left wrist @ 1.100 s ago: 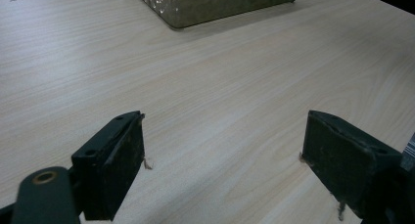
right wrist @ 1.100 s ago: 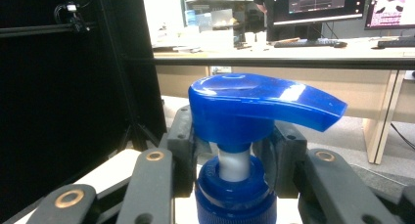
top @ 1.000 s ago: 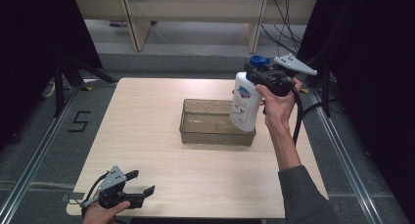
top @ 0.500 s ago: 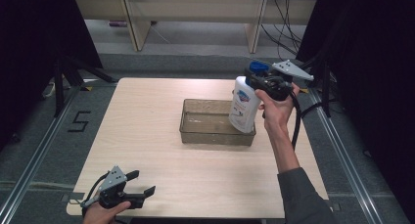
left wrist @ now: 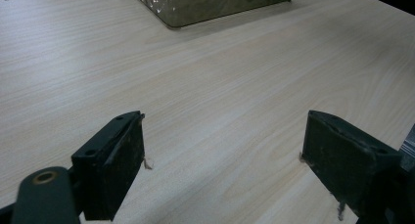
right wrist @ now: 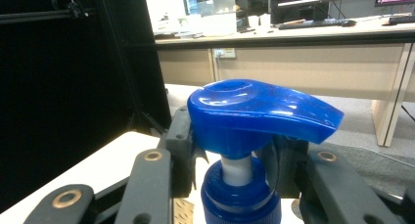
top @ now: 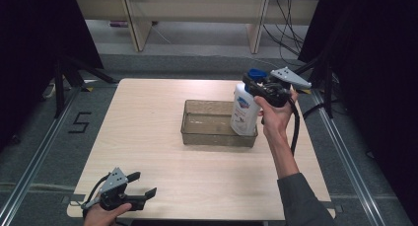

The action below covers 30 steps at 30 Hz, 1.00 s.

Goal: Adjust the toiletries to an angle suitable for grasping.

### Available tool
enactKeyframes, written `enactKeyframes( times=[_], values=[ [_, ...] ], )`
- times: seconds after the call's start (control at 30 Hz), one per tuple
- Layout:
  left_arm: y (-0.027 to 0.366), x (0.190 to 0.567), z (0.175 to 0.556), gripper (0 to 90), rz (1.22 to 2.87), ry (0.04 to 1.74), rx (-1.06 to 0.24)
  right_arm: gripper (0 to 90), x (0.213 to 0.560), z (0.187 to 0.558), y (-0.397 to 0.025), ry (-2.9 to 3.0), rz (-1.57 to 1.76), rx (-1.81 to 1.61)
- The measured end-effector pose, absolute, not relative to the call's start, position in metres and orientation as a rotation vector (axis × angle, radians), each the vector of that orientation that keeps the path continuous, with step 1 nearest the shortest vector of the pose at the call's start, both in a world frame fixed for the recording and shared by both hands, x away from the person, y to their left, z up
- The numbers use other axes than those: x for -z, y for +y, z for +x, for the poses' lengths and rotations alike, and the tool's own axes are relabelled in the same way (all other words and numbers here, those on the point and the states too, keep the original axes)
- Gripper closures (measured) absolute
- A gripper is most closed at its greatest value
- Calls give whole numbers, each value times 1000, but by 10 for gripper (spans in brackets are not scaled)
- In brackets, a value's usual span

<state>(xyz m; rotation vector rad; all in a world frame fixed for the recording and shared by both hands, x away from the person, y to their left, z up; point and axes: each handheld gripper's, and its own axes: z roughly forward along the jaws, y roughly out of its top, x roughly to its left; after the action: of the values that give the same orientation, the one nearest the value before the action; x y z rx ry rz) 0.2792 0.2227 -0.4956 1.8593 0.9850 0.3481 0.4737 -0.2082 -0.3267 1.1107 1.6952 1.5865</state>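
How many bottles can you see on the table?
1. A white plastic pump bottle with a blue top stands upright at the right end of the clear rectangular plastic bin, with the right gripper shut on its neck. No others show.

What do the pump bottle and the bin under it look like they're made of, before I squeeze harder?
The pump bottle looks like white opaque plastic with a printed label; its blue pump head is glossy plastic, showing sharp highlights. The bin seems to be tinted see-through plastic, smoky brown, with a textured glinting wall. The table looks like pale wood-grain laminate, matte.
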Motion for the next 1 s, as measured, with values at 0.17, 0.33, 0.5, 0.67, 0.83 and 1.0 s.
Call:
enactKeyframes(
  times=[0.17,0.33,0.5,0.67,0.83,1.0],
  values=[
    [222,495,279,151,1870,974,-345,610,332,473,-207,1697,1118,-1593],
    [223,495,279,151,1870,976,-346,608,336,471,-208,1692,1134,-1596],
    [221,496,279,151,1866,975,-337,607,340,469,-210,1693,1134,-1593],
    [222,496,279,151,1867,977,-334,606,346,466,-210,1703,1137,-1587],
    [222,496,278,151,1867,974,-333,606,349,463,-210,1691,1132,-1579],
    [222,496,278,151,1871,971,-330,606,348,459,-208,1702,1135,-1569]
  ],
)
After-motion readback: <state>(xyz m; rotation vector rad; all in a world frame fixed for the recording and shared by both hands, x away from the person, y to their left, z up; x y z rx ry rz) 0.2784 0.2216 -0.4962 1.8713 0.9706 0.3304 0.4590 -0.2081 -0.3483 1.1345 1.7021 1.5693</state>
